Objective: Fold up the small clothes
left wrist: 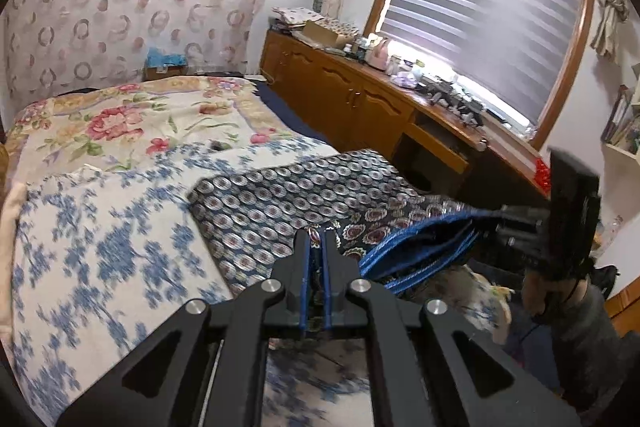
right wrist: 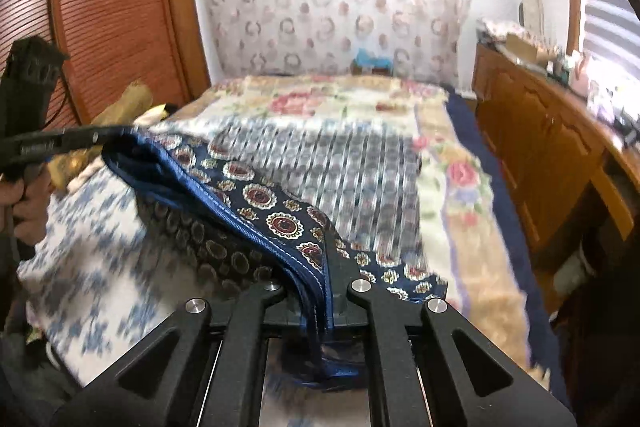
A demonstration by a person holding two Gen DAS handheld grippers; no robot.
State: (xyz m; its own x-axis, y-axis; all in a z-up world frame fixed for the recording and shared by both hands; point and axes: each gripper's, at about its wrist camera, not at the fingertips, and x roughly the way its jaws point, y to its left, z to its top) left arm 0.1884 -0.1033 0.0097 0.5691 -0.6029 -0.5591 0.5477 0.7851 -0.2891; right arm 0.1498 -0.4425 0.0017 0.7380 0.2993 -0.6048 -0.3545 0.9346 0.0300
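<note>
A small navy garment [left wrist: 288,203] with a round medallion print and a blue stitched waistband lies partly on the bed and is lifted at its near edge. My left gripper [left wrist: 316,239] is shut on one end of the waistband. My right gripper [right wrist: 316,267] is shut on the other end, with the blue band [right wrist: 248,223] bunched between its jaws. The right gripper also shows in the left wrist view [left wrist: 496,223]; the left gripper shows in the right wrist view [right wrist: 100,137]. The band hangs stretched between the two.
The bed has a blue-and-white floral cover [left wrist: 100,247] and a pink rose blanket [left wrist: 120,119]. A wooden cabinet [left wrist: 344,95] with clutter on its top runs along the right under a window with blinds [left wrist: 488,11]. A louvred wooden door [right wrist: 108,11] stands left.
</note>
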